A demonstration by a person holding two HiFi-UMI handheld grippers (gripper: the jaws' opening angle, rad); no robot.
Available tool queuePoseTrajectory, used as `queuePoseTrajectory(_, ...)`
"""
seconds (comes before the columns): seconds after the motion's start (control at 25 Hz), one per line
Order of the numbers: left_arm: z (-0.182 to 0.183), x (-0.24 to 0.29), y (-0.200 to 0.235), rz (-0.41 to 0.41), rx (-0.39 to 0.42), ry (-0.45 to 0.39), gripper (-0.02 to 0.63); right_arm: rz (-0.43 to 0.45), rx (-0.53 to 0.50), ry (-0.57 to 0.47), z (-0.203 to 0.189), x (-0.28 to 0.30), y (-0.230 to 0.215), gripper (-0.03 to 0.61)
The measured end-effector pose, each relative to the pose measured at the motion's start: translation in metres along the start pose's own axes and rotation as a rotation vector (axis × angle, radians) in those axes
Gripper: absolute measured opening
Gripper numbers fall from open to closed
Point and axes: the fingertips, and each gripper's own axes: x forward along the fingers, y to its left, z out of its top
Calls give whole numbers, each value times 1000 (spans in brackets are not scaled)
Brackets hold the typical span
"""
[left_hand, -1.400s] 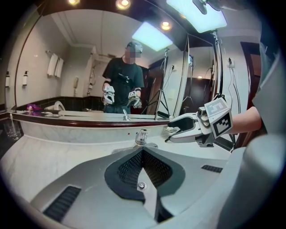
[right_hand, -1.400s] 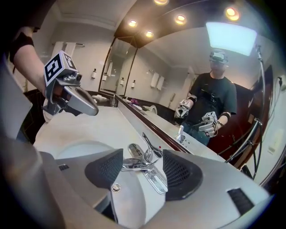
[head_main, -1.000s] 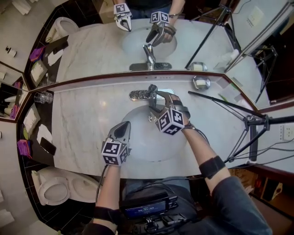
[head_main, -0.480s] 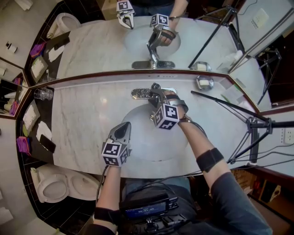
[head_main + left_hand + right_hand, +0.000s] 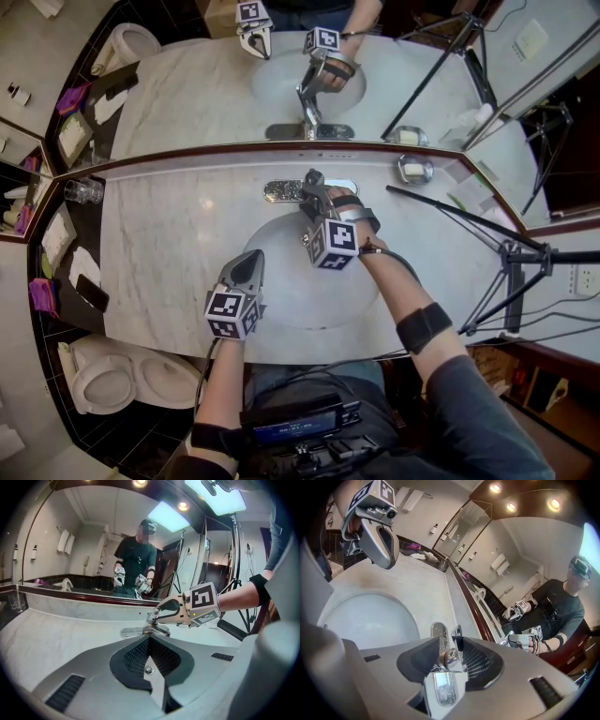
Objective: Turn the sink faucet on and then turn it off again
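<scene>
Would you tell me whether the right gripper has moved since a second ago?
Yes: the right gripper has slid left, nearer the faucet, and its tongs have just been closing onto the faucet handle.

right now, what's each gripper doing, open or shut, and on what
left gripper: shut, holding nothing.
right gripper: jaws have just been closing, now clamped on the faucet handle.

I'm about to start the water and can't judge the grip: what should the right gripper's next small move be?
Probably ease the faucet lever gently upward. The right gripper has just been closing its jaws, which now look seated against the lever on both sides, and no water shows in the basin yet.
</scene>
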Motion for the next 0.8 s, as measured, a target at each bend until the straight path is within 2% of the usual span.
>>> queuePoseTrajectory(0.28, 4, 6, 0, -8, -1, 1, 3, 9, -7, 4, 0, 1, 1, 161)
queuePoseTrajectory(0.8, 7, 19, 1, -11, -3, 5, 3, 106, -75, 5, -1, 6, 29, 160)
